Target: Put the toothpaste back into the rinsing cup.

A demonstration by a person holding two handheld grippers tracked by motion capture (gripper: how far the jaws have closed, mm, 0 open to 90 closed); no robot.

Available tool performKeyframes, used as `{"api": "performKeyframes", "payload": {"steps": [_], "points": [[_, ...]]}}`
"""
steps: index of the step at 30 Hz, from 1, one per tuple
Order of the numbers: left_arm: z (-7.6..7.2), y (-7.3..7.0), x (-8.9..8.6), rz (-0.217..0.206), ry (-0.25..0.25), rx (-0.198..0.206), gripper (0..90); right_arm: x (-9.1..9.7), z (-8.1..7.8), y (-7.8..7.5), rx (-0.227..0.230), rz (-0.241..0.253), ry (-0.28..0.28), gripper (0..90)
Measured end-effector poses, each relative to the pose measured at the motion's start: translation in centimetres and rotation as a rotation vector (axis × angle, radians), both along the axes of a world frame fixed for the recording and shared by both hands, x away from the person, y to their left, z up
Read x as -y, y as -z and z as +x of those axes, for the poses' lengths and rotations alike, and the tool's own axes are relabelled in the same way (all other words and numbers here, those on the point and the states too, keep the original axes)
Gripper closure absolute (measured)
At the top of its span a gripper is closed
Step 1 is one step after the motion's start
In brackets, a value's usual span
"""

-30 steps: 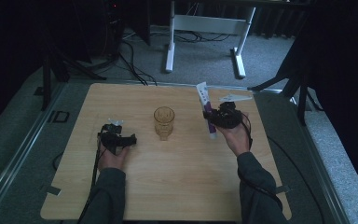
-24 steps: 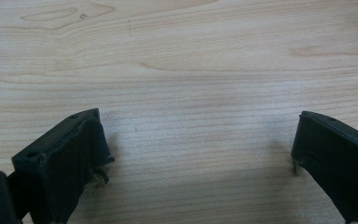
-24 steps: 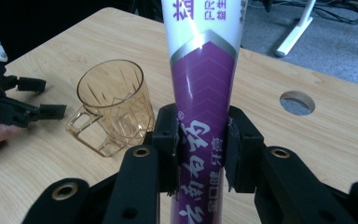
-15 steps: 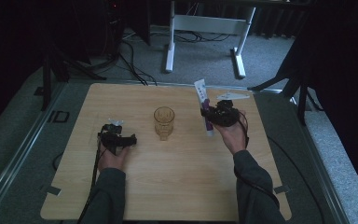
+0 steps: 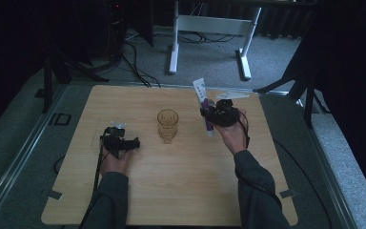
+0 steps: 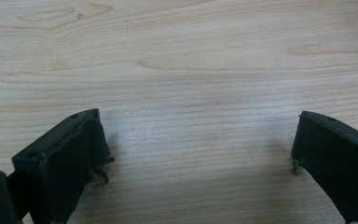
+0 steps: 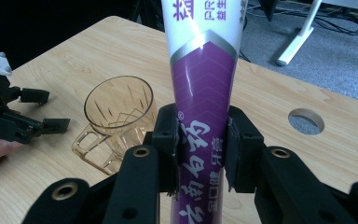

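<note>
On the wooden table (image 5: 181, 191), one amber glass mug (image 5: 167, 125) stands between two hand-held tongs. Right tongs (image 7: 199, 140) clench one purple-and-white toothpaste tube (image 7: 204, 93), lifted just right of the mug; left tongs (image 6: 196, 154) rest spread wide, grasping nothing.

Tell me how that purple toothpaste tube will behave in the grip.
The toothpaste tube is probably soft: the right gripper pinches its narrower lower part, so it may dent. Its glossy skin could slip. Held upright with the wide flat end high, it may sway.
</note>
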State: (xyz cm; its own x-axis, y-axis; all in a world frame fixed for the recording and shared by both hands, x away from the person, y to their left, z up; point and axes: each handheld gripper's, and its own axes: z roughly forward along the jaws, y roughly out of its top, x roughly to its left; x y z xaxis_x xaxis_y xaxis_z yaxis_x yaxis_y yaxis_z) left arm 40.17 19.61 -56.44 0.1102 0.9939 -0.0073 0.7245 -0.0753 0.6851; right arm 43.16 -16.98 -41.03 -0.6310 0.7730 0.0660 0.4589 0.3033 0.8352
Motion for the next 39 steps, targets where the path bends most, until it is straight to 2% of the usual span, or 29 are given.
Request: {"api": "performKeyframes", "payload": {"steps": [20,31,39], "points": [[-0.1,0.0,0.1,-0.001,0.0,-0.001,2.1,-2.7,0.7,0.0,0.013,0.031,-0.02,69.5],[-0.1,0.0,0.1,0.0,-0.001,-0.001,2.1,-4.4,1.3,-0.9,0.013,0.057,-0.026,69.6],[0.0,0.0,0.1,0.0,-0.004,0.0,2.1,-5.4,1.6,-1.4,0.021,0.057,-0.03,69.5]]}}
